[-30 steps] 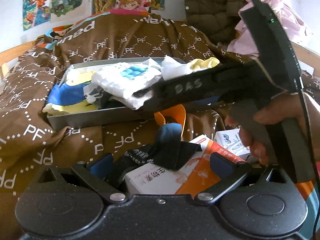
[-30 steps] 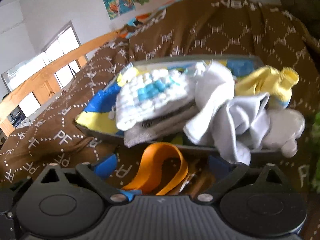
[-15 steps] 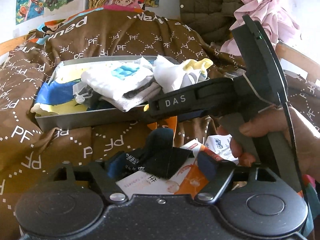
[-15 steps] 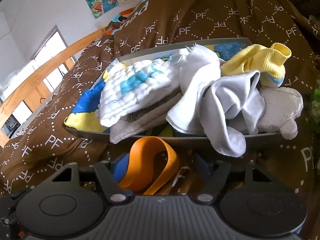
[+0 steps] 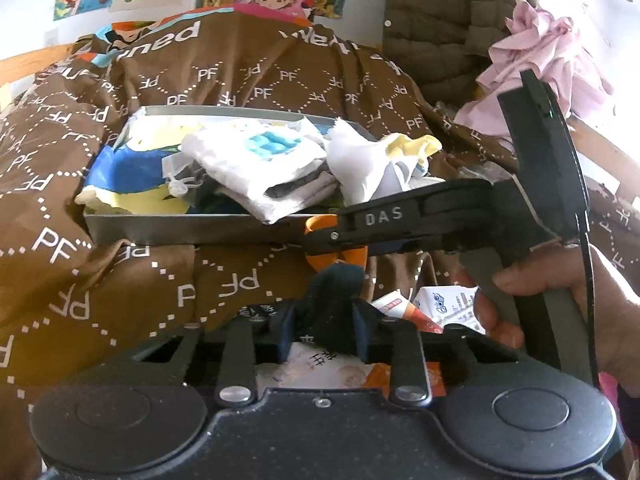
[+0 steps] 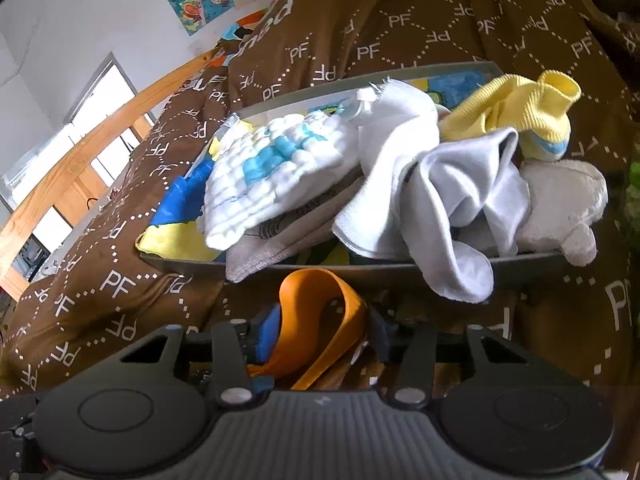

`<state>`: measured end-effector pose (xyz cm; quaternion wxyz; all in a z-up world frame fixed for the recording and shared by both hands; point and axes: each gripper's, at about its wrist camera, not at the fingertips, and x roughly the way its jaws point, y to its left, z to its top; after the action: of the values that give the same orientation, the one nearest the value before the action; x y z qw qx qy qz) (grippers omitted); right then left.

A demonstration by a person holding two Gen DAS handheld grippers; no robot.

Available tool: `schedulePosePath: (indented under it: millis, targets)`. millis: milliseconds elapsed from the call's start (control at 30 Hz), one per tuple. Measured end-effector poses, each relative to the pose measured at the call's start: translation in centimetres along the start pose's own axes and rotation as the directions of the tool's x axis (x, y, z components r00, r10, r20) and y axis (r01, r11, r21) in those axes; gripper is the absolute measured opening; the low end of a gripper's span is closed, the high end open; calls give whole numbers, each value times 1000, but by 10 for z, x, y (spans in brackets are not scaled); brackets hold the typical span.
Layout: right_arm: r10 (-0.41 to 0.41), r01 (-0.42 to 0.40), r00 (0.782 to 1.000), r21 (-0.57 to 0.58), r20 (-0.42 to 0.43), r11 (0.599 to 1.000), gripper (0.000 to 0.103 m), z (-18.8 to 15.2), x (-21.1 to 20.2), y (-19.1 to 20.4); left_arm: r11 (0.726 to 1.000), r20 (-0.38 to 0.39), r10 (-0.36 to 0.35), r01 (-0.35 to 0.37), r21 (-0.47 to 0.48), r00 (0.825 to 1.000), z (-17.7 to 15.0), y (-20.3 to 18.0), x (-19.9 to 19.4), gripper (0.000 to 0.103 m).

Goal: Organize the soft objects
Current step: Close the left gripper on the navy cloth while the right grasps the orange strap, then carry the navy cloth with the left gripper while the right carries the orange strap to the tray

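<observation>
A grey tray [image 5: 168,230] on the brown bedspread holds a pile of soft cloths: a white-and-blue quilted cloth [image 5: 256,152], a white rag [image 5: 360,168], a yellow sock [image 5: 416,146]. My left gripper [image 5: 322,330] is shut on a dark navy sock [image 5: 334,304], just in front of the tray. My right gripper [image 6: 320,336] is shut on an orange elastic band [image 6: 316,320] below the tray's near wall [image 6: 520,268]. It also shows in the left wrist view [image 5: 320,242], reaching in from the right. The tray's white plush toy [image 6: 560,204] and yellow sock [image 6: 516,116] fill its right end.
Small cardboard boxes [image 5: 444,304] lie on the bedspread [image 5: 120,272] under my left gripper. A wooden bed rail [image 6: 80,156] runs along the left. A quilted jacket [image 5: 452,20] and pink cloth [image 5: 548,52] sit at the back right. Posters hang on the wall.
Both grippers closed: the left jaws came together on the navy sock, the right on the orange band. Both views moved closer to the tray.
</observation>
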<state>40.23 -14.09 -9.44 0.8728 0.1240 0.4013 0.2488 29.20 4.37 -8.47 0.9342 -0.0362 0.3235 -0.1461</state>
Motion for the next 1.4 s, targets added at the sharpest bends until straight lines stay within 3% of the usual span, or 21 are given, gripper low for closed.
schedulePosePath:
  millis: [133, 500, 733, 1033, 1400]
  targets:
    - [-4, 4, 1000, 9, -12, 1000, 44, -1, -1, -1, 1000, 5, 12, -12, -18, 1000, 0, 3, -5, 17]
    - [-5, 6, 1000, 39, -30, 999, 25, -5, -7, -5, 988, -2, 75, -75, -136, 997, 0, 17, -18, 7]
    - [10, -11, 1000, 60, 17, 998, 14, -13, -14, -8, 965, 6, 114, -109, -239, 993, 3, 28, -30, 4]
    - [58, -65, 992, 63, 116, 996, 11, -9, -43, -3, 952, 43, 151, -134, -276, 988, 16, 25, -56, 4]
    - [130, -141, 968, 34, 216, 989, 11, 0, -81, 11, 959, 106, 169, -139, -248, 980, 39, 8, -90, 3]
